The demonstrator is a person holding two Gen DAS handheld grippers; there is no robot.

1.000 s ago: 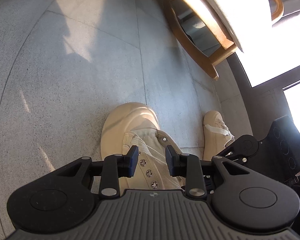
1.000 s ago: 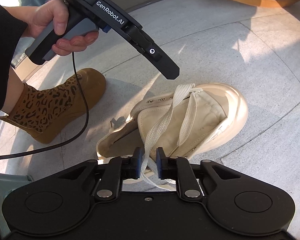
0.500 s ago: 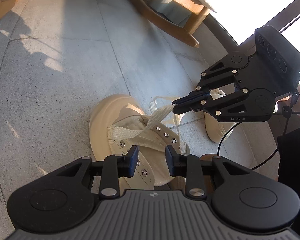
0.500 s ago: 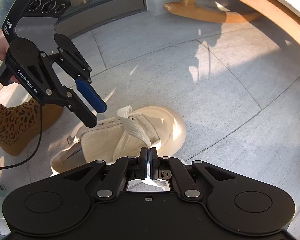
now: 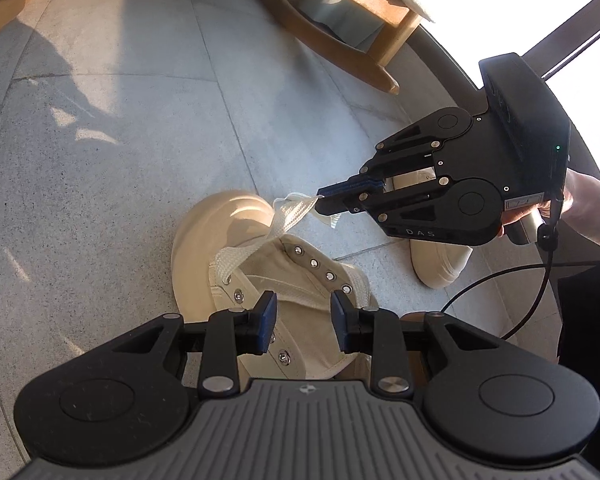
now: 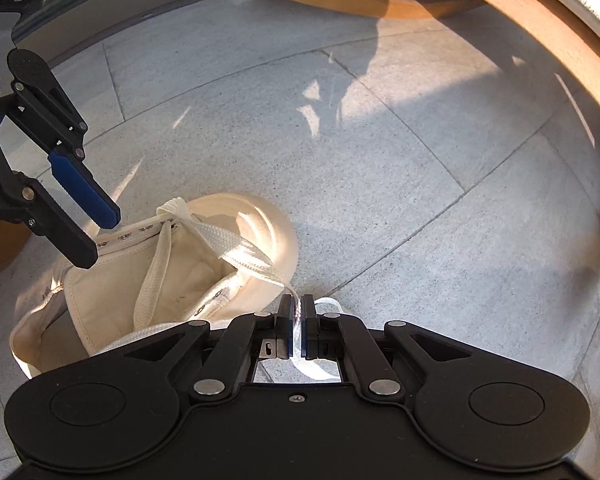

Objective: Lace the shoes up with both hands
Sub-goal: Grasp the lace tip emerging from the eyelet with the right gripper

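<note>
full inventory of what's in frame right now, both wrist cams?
cream canvas high-top shoe: 1, cream, on the floor, under the left gripper
flat cream shoelace: 1, cream, through the lower eyelets, one end pinched by the right gripper
second cream shoe: 1, cream, on the floor behind the right gripper, mostly hidden
wooden chair base: 1, light wood, far side of the floor
grey stone-tile floor: grey, underneath everything
black cable: 1, black, hanging from the right gripper
left gripper: black, jaws apart, empty, over the shoe
right gripper: black, jaws shut on the shoelace
hand: 1, holding the right gripper's handle
</note>
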